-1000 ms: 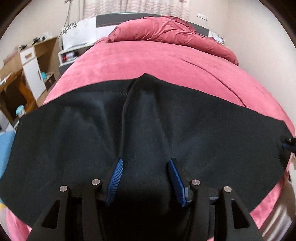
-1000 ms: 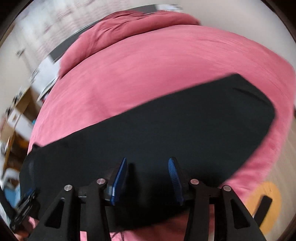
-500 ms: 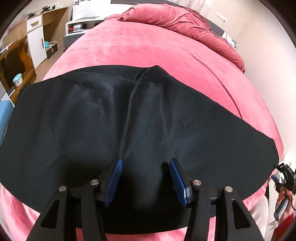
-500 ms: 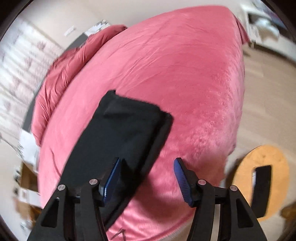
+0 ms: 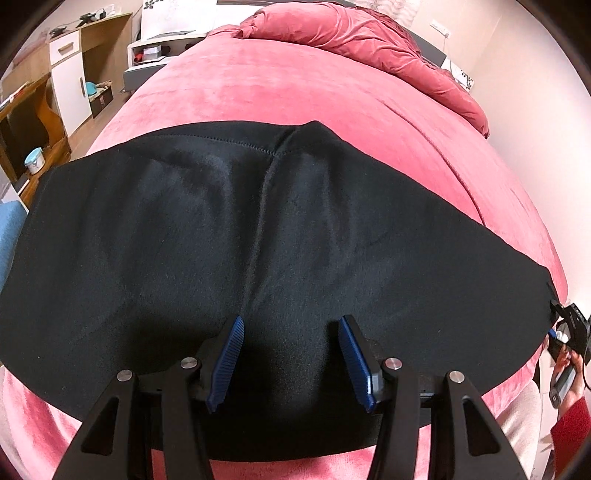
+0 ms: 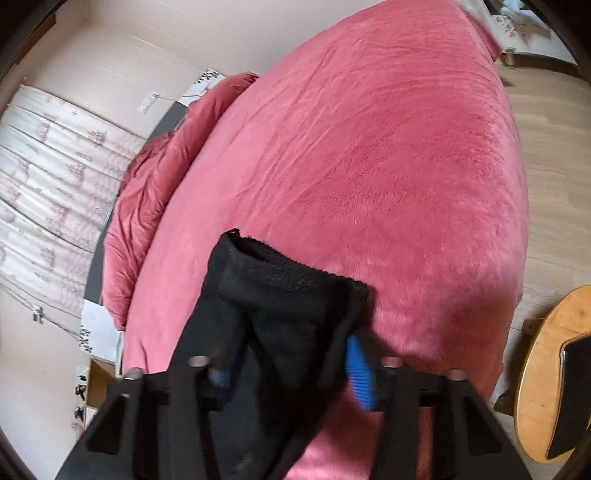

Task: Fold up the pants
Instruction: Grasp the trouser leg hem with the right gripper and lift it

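Observation:
Black pants lie spread across the pink bed, with the seam running up the middle. My left gripper hovers open just over the near edge of the cloth, its blue pads apart and nothing pinched. In the right wrist view the far end of the pants is bunched up between the fingers of my right gripper. Its jaws are closing, and the blue pad presses against the fabric. The other pad is mostly hidden by cloth. My right gripper also shows at the pants' right end.
A pink duvet is heaped at the head of the bed. A wooden desk and white cabinet stand to the left. A round wooden stool stands on the floor by the bed's corner. A hand in a red sleeve holds the right gripper.
My right gripper slid along the pants to their end, rolled, and closed around the bunched cloth. My left gripper tilted a little but stayed open over the same spot.

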Motion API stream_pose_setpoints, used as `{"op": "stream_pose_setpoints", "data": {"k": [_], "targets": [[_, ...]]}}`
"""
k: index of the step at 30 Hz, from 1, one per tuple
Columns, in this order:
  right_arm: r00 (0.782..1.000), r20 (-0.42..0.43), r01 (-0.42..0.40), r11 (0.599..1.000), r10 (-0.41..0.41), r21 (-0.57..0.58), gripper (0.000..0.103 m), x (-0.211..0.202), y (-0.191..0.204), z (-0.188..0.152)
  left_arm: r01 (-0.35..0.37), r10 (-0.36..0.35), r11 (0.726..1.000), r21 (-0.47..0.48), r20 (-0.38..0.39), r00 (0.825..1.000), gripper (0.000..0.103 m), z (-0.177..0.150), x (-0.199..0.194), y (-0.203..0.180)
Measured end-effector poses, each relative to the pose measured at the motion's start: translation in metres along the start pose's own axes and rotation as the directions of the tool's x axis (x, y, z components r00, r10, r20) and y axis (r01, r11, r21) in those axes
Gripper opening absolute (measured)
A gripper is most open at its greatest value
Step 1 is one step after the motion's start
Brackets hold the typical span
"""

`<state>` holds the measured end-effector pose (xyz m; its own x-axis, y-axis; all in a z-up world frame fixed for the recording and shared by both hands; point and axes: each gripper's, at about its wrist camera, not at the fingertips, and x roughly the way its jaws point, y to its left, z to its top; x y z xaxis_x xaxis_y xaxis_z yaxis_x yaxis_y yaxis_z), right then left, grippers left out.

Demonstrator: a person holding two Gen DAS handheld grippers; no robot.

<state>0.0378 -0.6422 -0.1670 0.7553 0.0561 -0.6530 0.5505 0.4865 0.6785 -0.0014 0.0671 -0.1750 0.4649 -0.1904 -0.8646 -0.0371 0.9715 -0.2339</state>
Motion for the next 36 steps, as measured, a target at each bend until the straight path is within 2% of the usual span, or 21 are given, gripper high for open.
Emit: {"op": "stream_pose_setpoints", "data": {"k": [1,4,9,17,21,26,30,32,36], "targets": [[1.0,-0.011,0.004,1.0,-0.004,0.005,0.029,0.001,0.003,0.001,0.001,-0.001,1.0,-0.002,-0.002,1.0,0.055,0.0,0.0,0.0],[0.999,0.017,-0.03,1.0,0.03,0.003,0.024,-0.011,0.016,-0.001,0.018,-0.018,1.0,-0.009,-0.005,1.0,0.055,0.004,0.0,0.002],[0.995,0.052,-0.08,0.996,0.082,-0.044,0.022,-0.047,0.06,-0.01,0.062,-0.062,0.998,-0.034,-0.003,0.998,0.055,0.004,-0.011,0.012],[0.987,0.102,-0.097,0.96,0.128,-0.262,0.021,-0.107,0.184,-0.043,0.12,-0.118,0.988,-0.1,0.029,0.993,0.055,0.002,-0.026,0.036],[0.986,0.117,-0.06,0.903,0.121,-0.424,0.021,-0.122,0.248,-0.081,0.144,-0.139,0.978,-0.149,0.041,0.989,0.055,-0.002,-0.03,0.051],[0.989,0.08,-0.055,0.8,0.127,-0.597,0.021,-0.116,0.309,-0.145,0.163,-0.153,0.966,-0.199,0.065,0.986,0.055,-0.011,-0.04,0.068],[0.987,0.013,-0.109,0.723,0.161,-0.682,0.021,-0.102,0.332,-0.201,0.178,-0.165,0.956,-0.234,0.075,0.983,0.055,-0.015,-0.041,0.076],[0.983,-0.051,-0.158,0.682,0.175,-0.714,0.022,-0.09,0.342,-0.231,0.181,-0.168,0.952,-0.249,0.071,0.983,0.055,-0.016,-0.041,0.08],[0.981,-0.148,-0.192,0.603,0.123,-0.774,0.022,-0.061,0.345,-0.287,0.201,-0.188,0.94,-0.277,0.073,0.979,0.055,-0.018,-0.04,0.085]]}}
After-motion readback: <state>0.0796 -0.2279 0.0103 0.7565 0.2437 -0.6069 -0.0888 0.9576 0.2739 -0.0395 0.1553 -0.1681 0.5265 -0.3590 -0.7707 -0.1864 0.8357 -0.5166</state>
